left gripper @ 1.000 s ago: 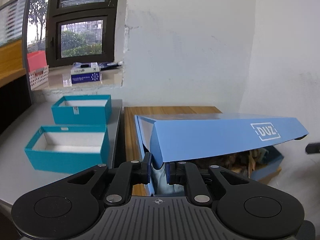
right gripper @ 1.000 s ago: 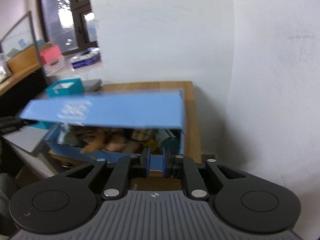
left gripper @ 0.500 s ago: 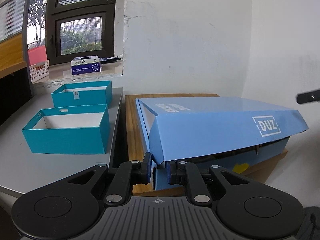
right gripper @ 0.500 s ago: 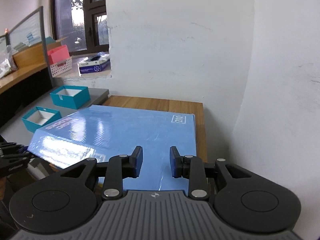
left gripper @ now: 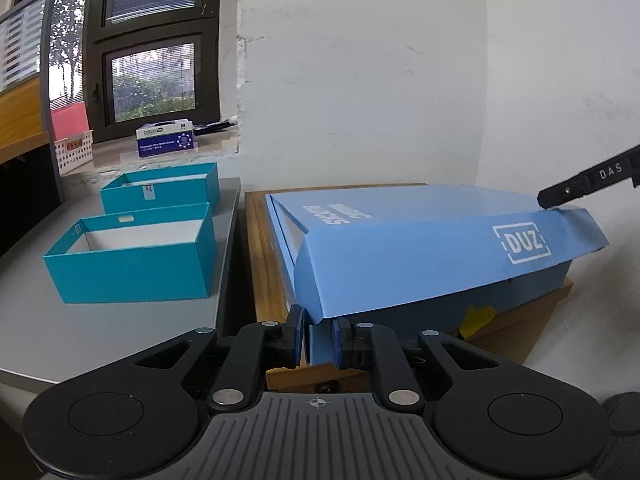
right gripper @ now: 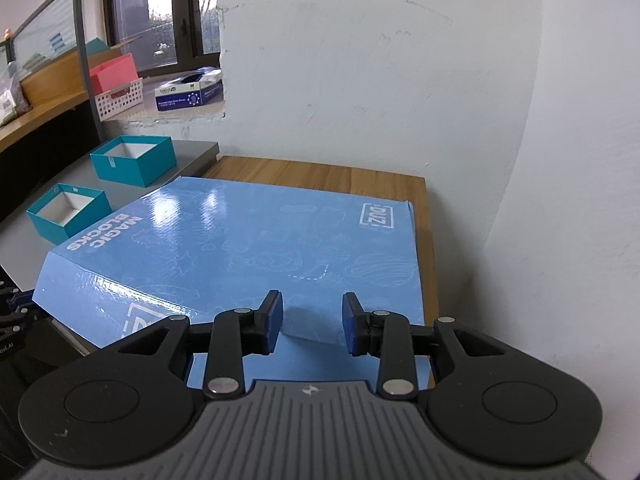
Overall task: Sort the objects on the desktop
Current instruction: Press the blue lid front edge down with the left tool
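1. Showing the large blue box (right gripper: 248,248) on the wooden table (right gripper: 320,172), both views have its hinged lid (left gripper: 420,232) lowered almost flat over the base, the front flap (left gripper: 432,276) hanging down over the front wall.
2. Left claw (left gripper: 316,334): the two pads stand close together, pinching the lower corner of that front flap at the box's near left end.
3. Right claw (right gripper: 312,322): the pads stand wide apart with nothing between them, poised just above the near edge of the lid; in the left view its tip (left gripper: 580,188) sits at the lid's far right corner, and contact cannot be judged.
4. Contents: the inside of the box is hidden by the lid. A yellow scrap (left gripper: 478,318) shows under the front right edge; what it is cannot be told.
5. Two small teal boxes (left gripper: 132,256) (left gripper: 160,190) stand open on the grey table (left gripper: 36,320) to the left. What shows of their insides is white and bare, though their floors are only partly visible.
6. Progress, as a judgement: no loose objects show on either table, and the blue box is nearly shut, which fits sorted items stowed inside; the flap is not tucked in, so closing looks incomplete. The same scene would equally fit a lid about to be raised, and the pictures do not settle which.
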